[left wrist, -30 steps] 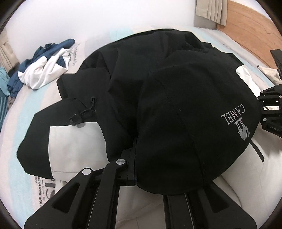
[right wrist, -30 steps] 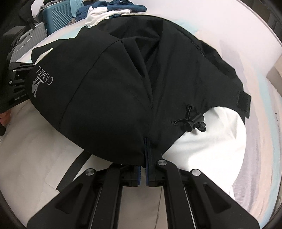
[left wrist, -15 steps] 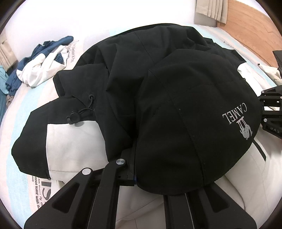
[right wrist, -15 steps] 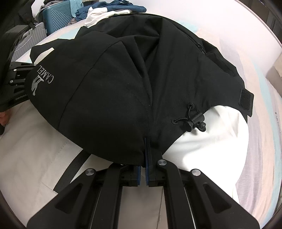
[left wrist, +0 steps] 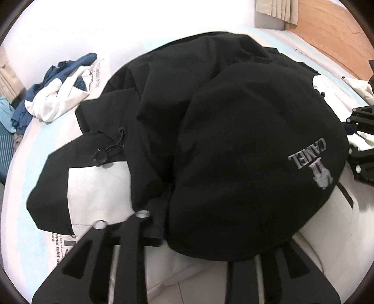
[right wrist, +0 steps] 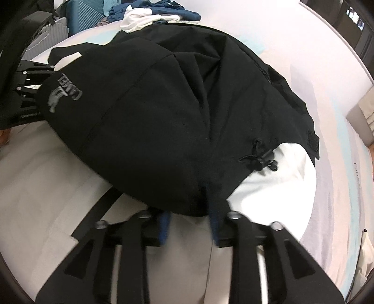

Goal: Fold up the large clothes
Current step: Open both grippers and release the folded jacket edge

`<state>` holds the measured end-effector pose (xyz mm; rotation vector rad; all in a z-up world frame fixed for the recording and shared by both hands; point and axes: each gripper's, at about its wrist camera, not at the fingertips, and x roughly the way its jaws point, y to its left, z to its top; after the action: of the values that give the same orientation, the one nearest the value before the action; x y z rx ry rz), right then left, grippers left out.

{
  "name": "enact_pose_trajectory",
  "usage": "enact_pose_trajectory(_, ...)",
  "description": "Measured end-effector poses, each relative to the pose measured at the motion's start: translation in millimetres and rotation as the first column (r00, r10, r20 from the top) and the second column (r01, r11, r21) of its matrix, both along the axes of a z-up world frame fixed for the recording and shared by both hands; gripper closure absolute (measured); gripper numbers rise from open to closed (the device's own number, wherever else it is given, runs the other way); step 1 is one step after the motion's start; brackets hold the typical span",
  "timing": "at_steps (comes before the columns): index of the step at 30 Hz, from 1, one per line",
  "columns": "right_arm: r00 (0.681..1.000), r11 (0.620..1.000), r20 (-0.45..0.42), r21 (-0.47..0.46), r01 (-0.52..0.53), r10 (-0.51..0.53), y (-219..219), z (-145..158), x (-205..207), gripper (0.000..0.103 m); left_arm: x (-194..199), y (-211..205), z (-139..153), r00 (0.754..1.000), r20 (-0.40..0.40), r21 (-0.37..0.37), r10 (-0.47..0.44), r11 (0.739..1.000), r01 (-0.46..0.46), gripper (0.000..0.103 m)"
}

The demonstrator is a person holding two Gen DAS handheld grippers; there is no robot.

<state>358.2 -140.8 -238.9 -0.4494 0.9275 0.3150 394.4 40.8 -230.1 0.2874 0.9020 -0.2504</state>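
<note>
The black hood (left wrist: 245, 152) hides the right fingertip of the left gripper (left wrist: 201, 224), whose opening jaws are motion-blurred. Ahead of the right gripper (right wrist: 189, 224), its blue pads (right wrist: 213, 219) smear too, their tips lost under the hood's hem.

You are in a bedroom: a bed (left wrist: 28, 177) with a pale printed sheet, a wooden headboard (left wrist: 332, 30), suitcases (right wrist: 77, 21) beside it, loose clothes (left wrist: 56, 93) heaped at one end.
</note>
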Motion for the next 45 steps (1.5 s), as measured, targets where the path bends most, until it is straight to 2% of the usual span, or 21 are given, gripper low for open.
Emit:
enact_pose_trajectory(3,1.0,1.0,0.002,0.004,-0.021,0.021,3,6,-6,0.056,-5,-2,6,1.0,0.013,-0.011,-0.012,1.0,0.012,0.04)
enact_pose_trajectory(5,1.0,0.999,0.003,0.009,-0.031,0.031,5,9,-10,0.053,-11,-4,10,0.999,0.022,-0.014,-0.025,1.0,0.025,0.031)
enact_pose_trajectory(8,1.0,0.999,-0.002,0.02,-0.027,0.027,4,13,-15,0.046,-20,-7,13,0.999,0.028,-0.013,-0.037,0.999,0.038,0.027)
enact_pose_trajectory(9,1.0,0.999,-0.005,0.028,-0.021,0.021,2,14,-17,0.045,-20,-7,14,0.999,0.028,-0.014,-0.039,0.999,0.04,0.021)
enact_pose_trajectory(10,1.0,0.999,-0.005,0.033,-0.016,0.016,1,16,-18,0.045,-24,-7,16,0.999,0.032,-0.019,-0.04,0.999,0.04,0.018)
enact_pose_trajectory(12,1.0,0.999,-0.004,0.043,-0.01,0.01,-1,19,-20,0.036,-29,-6,19,0.999,0.033,-0.034,-0.037,0.999,0.038,0.016)
enact_pose_trajectory(14,1.0,0.998,0.0,0.055,-0.003,0.003,-2,24,-23,0.032,-34,-7,21,0.999,0.038,-0.036,-0.031,0.999,0.032,0.013)
enact_pose_trajectory(17,1.0,0.997,0.008,0.07,0.015,-0.015,-6,32,-26,0.02,-43,-6,26,0.999,0.044,-0.05,-0.007,0.999,0.009,0.006)
enact_pose_trajectory(21,0.997,0.992,0.017,0.104,0.067,-0.069,-13,43,-34,0.007,-49,1,33,0.999,0.016,-0.092,0.049,0.995,-0.047,0.006)
enact_pose_trajectory(22,0.996,0.989,0.018,0.118,0.085,-0.088,-13,54,-36,0.007,-50,2,35,0.998,0.012,-0.104,0.063,0.993,-0.062,0.006)
enact_pose_trajectory(27,0.989,0.977,0.012,0.154,0.146,-0.15,-19,68,-37,0.007,-60,8,54,0.994,0.005,-0.157,0.108,0.982,-0.106,0.006)
enact_pose_trajectory(32,0.98,0.966,0.023,0.175,0.191,-0.198,-21,85,-44,0.007,-76,12,71,0.991,-0.037,-0.21,0.13,0.968,-0.135,0.006)
enact_pose_trajectory(38,0.964,0.946,0.031,0.203,0.252,-0.263,-24,108,-60,0.007,-97,14,82,0.987,-0.064,-0.216,0.15,0.963,-0.161,0.006)
enact_pose_trajectory(42,0.955,0.934,0.04,0.223,0.278,-0.293,-32,118,-76,0.007,-119,12,95,0.984,-0.04,-0.208,0.173,0.962,-0.178,0.006)
enact_pose_trajectory(45,0.953,0.926,0.043,0.251,0.28,-0.3,-39,125,-91,0.007,-136,14,101,0.976,-0.05,-0.231,0.213,0.948,-0.219,0.006)
